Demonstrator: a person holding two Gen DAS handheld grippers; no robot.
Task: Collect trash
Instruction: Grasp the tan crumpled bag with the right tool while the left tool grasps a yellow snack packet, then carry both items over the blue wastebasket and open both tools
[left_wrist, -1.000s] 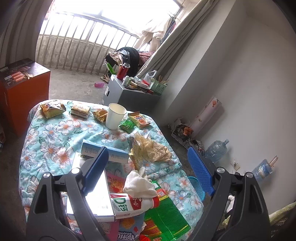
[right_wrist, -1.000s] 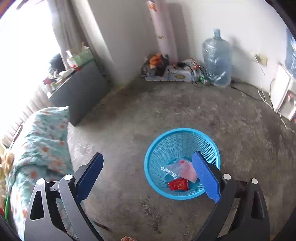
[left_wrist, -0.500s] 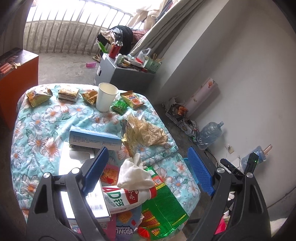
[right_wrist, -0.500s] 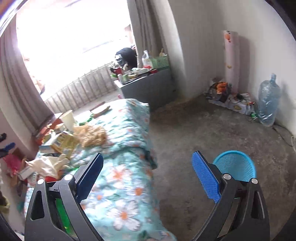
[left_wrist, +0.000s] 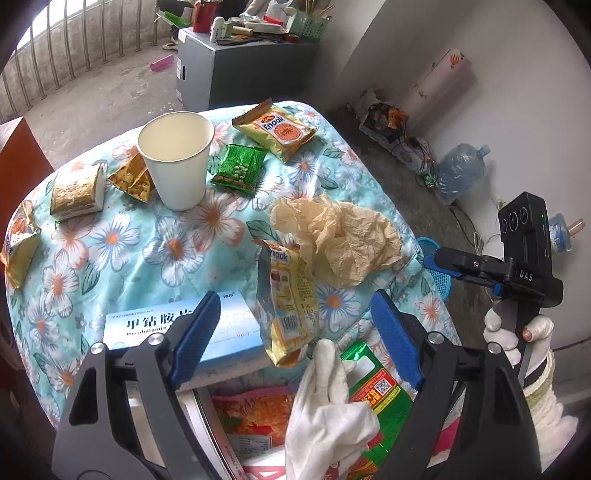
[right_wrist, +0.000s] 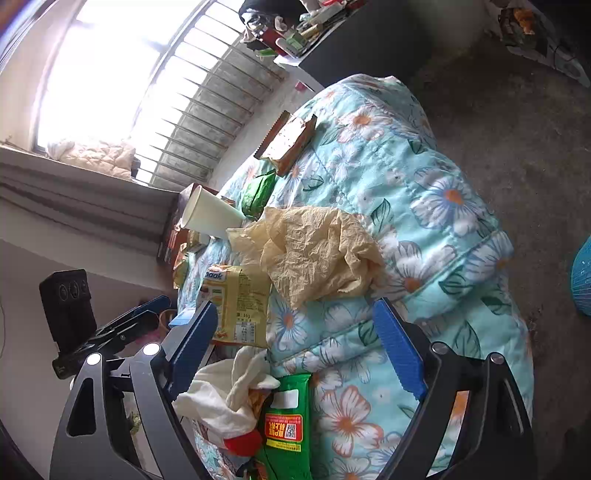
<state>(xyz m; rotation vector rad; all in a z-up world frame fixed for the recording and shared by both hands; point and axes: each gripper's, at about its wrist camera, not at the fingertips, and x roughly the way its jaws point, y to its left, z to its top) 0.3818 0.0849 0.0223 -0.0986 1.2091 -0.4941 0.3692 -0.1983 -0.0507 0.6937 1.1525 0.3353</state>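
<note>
Several wrappers lie on the flowered quilt (left_wrist: 155, 254): a crumpled tan paper (left_wrist: 340, 236) near its edge, touching a yellow snack packet (left_wrist: 291, 299). Nearby stands a paper cup (left_wrist: 177, 158). Both the left gripper (left_wrist: 295, 339) and right gripper (right_wrist: 295, 343) hover above with jaws spread wide, holding nothing. A blue basket (right_wrist: 581, 280) sits on the floor.

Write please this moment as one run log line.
left tongs: open, empty | right tongs: open, empty | crumpled paper: on table | basket: on floor
</note>
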